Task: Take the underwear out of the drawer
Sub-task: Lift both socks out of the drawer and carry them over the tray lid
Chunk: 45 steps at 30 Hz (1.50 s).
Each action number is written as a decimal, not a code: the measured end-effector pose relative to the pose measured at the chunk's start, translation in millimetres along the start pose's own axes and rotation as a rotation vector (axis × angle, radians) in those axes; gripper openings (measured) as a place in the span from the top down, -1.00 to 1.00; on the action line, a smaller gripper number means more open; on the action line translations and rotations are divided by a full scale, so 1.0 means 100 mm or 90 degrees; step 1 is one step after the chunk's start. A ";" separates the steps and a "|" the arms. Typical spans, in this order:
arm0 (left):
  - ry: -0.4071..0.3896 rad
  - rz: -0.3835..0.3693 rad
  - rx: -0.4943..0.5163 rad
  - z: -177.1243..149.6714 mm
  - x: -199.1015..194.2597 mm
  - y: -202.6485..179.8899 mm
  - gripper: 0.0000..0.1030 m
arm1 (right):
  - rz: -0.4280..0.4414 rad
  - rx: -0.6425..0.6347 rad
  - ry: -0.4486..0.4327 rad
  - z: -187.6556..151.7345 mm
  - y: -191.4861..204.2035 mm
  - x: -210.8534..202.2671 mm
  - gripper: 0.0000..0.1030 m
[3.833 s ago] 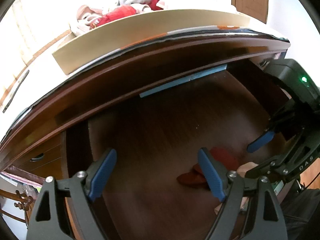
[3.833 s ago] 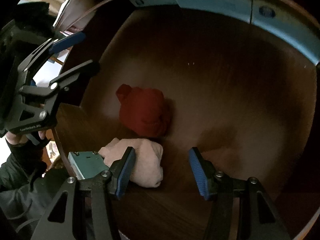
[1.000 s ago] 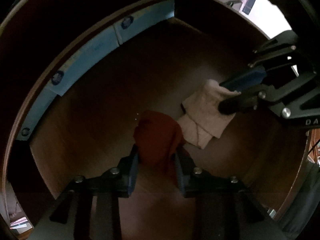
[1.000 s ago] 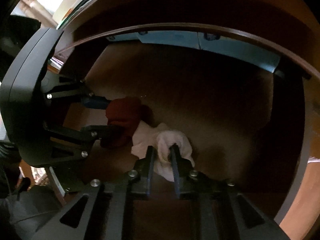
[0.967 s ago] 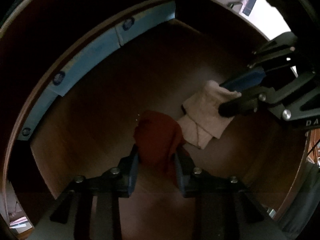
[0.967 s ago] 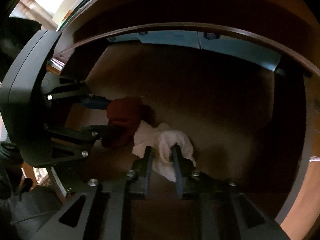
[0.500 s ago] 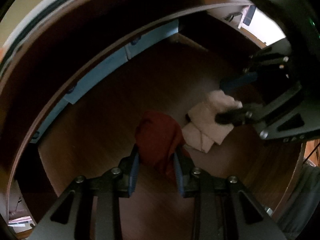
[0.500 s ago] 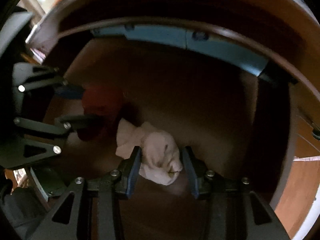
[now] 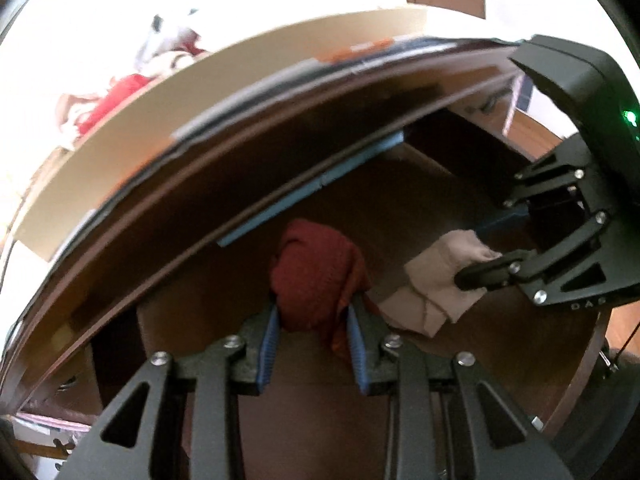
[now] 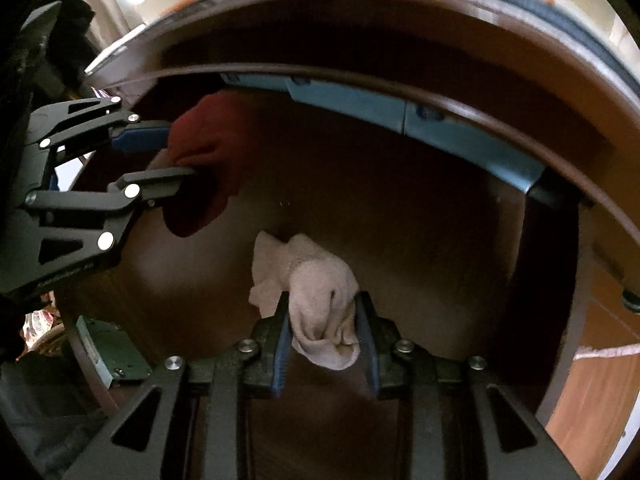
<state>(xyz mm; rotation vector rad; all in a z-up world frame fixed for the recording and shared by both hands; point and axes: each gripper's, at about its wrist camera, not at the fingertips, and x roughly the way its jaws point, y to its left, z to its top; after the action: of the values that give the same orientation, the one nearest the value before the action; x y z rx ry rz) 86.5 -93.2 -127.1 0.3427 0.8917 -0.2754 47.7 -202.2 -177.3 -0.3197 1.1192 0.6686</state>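
Lifting step: the left gripper [image 9: 312, 338] clamps red underwear [image 9: 316, 272]; the right gripper [image 10: 323, 340], jaws just closing, grasps beige underwear [image 10: 320, 300]. Next, both must clear the drawer [image 10: 460, 240] front edge.

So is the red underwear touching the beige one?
Apart. The right wrist view shows dark drawer floor between the red underwear and the beige underwear.

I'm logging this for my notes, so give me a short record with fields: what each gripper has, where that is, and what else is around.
left gripper: shut on the red underwear, lifted above the drawer floor
right gripper: jaws just been closing, shut on the beige underwear
drawer: open, dark wood, blue strip along its back edge
clothes pile: on top of the dresser, behind the drawer
task state: both pieces gripped, not yet clear of the drawer
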 end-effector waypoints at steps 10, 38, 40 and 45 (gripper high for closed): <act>-0.044 0.021 -0.057 -0.09 -0.19 0.20 0.42 | -0.041 -0.038 -0.108 -0.20 0.07 -0.34 0.37; -0.141 0.050 -0.165 -0.31 -0.38 0.48 0.42 | -0.064 -0.092 -0.304 -0.45 0.15 -0.85 0.37; -0.148 0.050 -0.168 -0.32 -0.40 0.49 0.42 | -0.067 -0.098 -0.318 -0.47 0.17 -0.88 0.37; -0.166 0.050 -0.183 -0.33 -0.45 0.53 0.42 | -0.053 -0.096 -0.362 -0.53 0.18 -0.99 0.37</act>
<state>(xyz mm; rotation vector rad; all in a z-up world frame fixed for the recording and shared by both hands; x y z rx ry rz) 55.8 -27.4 -101.8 0.0718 0.6472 -0.1127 -28.7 -250.6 -108.6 -0.2790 0.5129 0.7132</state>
